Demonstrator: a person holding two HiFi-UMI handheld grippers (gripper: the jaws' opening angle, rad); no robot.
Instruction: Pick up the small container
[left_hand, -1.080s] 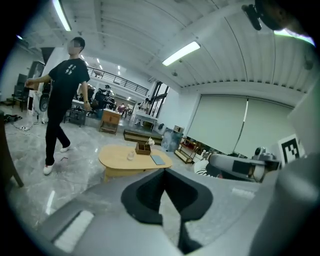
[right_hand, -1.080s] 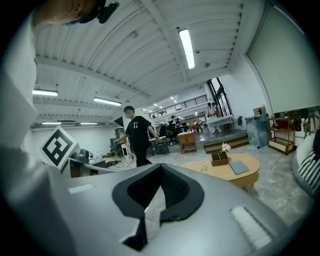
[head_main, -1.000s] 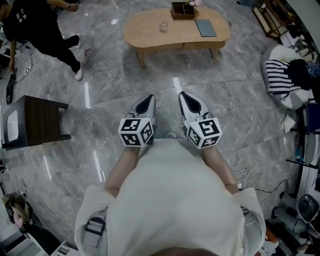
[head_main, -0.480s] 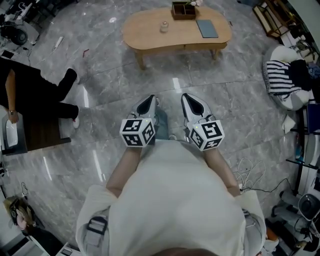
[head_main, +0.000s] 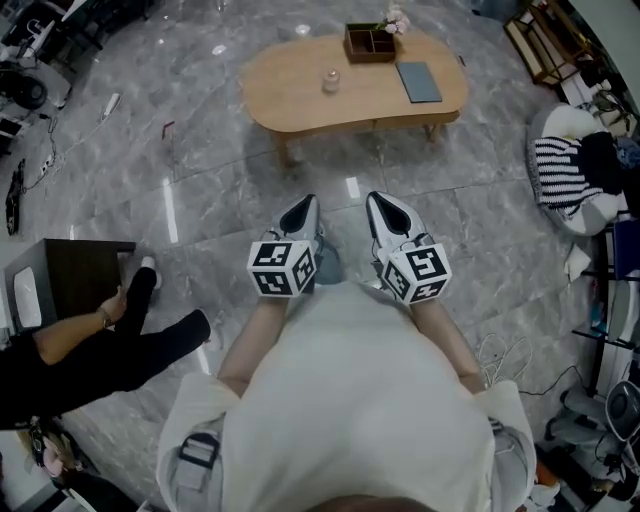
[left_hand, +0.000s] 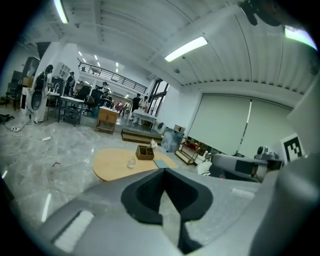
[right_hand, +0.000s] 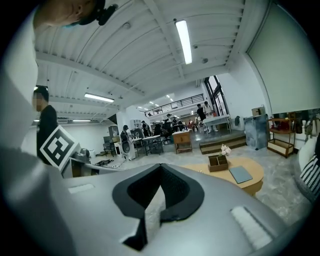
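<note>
On the table (head_main: 290, 95), small container (head_main: 330, 80) left of notebook (head_main: 418, 82).

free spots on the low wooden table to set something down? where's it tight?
Table: the whole left end, left of the small glass container, is bare. The front strip between the container and the grey pad is also bare. It is crowded at the back right, where the wooden divided box sits at the far edge with the pad just in front of it.

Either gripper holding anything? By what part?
Nothing held. Left gripper and right gripper both shut, empty; small container sits on the table, untouched.
</note>
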